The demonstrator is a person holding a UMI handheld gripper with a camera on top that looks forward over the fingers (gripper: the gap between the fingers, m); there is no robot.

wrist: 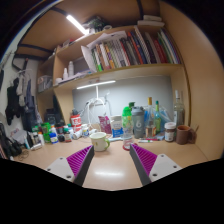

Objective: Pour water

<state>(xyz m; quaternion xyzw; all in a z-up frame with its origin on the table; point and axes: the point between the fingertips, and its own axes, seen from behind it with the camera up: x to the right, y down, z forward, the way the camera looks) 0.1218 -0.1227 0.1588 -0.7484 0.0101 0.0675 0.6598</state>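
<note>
My gripper (111, 165) is open and empty, its two purple pads (82, 160) spread wide over the bare wooden desk (110, 170). A white mug with a green rim (99, 141) stands on the desk just ahead of the left finger, apart from it. A clear bottle or jug (97, 113) stands behind the mug. A small grey cup (127, 145) sits just ahead of the right finger. Several bottles (150, 122) line the back of the desk.
Bottles, jars and small containers crowd the back and left of the desk (50, 132). A shelf of books (130, 50) hangs above. A dark jar (184, 133) stands at the right. Bare desk lies between and just ahead of the fingers.
</note>
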